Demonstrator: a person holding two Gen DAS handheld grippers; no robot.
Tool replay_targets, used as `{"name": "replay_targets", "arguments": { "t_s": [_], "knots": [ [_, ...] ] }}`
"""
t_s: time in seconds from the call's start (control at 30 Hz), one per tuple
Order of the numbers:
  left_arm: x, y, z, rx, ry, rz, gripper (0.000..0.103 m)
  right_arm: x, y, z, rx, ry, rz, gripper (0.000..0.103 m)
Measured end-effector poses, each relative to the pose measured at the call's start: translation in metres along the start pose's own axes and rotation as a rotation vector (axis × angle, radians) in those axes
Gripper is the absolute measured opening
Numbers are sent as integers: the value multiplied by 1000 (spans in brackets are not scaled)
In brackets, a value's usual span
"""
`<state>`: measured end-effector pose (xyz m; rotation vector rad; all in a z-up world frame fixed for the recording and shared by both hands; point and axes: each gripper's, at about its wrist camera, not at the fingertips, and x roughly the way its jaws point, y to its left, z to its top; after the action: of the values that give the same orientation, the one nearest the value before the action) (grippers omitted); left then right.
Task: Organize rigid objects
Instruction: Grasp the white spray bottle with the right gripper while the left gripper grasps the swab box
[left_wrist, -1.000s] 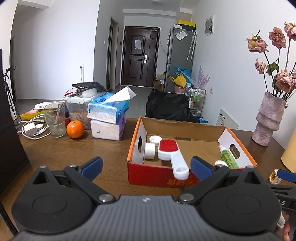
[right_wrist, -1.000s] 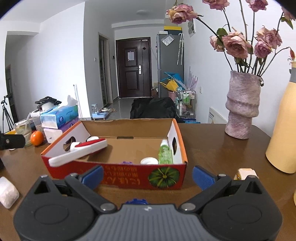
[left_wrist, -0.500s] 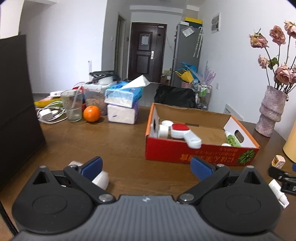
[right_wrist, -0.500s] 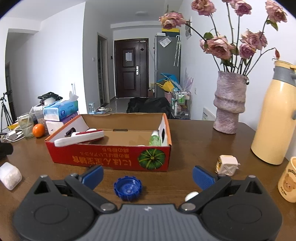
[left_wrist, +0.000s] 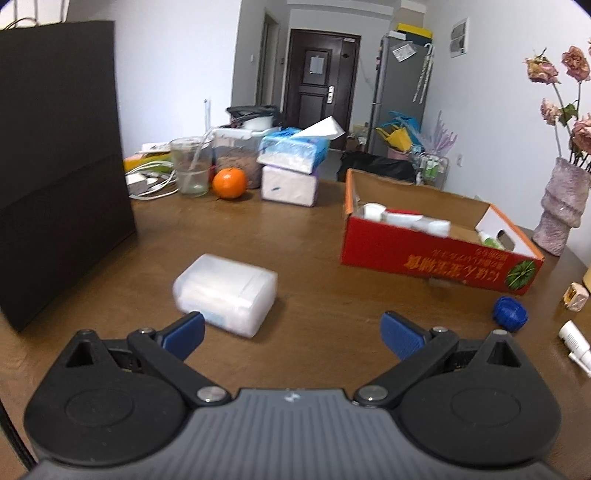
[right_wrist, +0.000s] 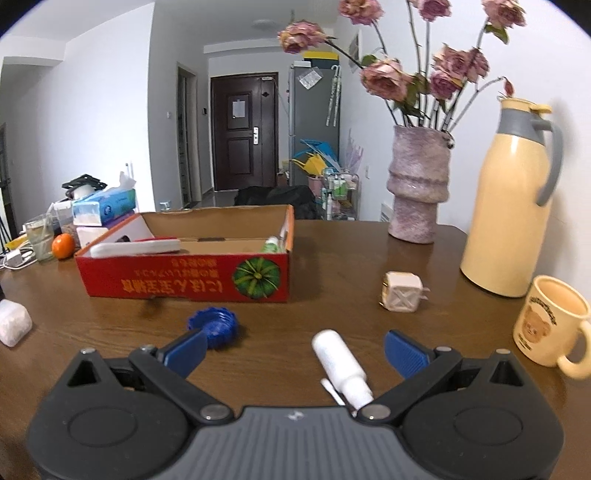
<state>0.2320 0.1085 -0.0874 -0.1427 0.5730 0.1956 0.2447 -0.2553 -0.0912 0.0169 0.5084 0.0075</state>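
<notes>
The left gripper (left_wrist: 291, 334) was wide open, with the frosted plastic box (left_wrist: 225, 294) just ahead by its left finger. The right gripper (right_wrist: 295, 350) gaped over the white bottle (right_wrist: 341, 365). Closing off-centre might have pushed the box away.

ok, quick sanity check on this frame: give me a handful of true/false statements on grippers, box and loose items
1. Both grippers are open and hold nothing. True: left gripper, right gripper.
2. The blue cap lies inside the red box. False: it lies on the table in front of the box.
3. The translucent white case lies on the table ahead of the left gripper. True.
4. The white spray bottle stands upright. False: it lies on its side between the right gripper's fingers.
5. The bear mug is in the box. False: it stands beside the yellow thermos.
</notes>
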Motion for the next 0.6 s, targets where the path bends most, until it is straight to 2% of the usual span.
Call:
{"name": "replay_targets", "arguments": {
  "t_s": [0.47,0.6],
  "knots": [
    [-7,29,-9,-56,-8,54,103,7,-32,-15,16,45,-51,102],
    [-5,37,-11,-74,0,74,103,17,-35,-16,-11,63,-43,99]
  ]
}}
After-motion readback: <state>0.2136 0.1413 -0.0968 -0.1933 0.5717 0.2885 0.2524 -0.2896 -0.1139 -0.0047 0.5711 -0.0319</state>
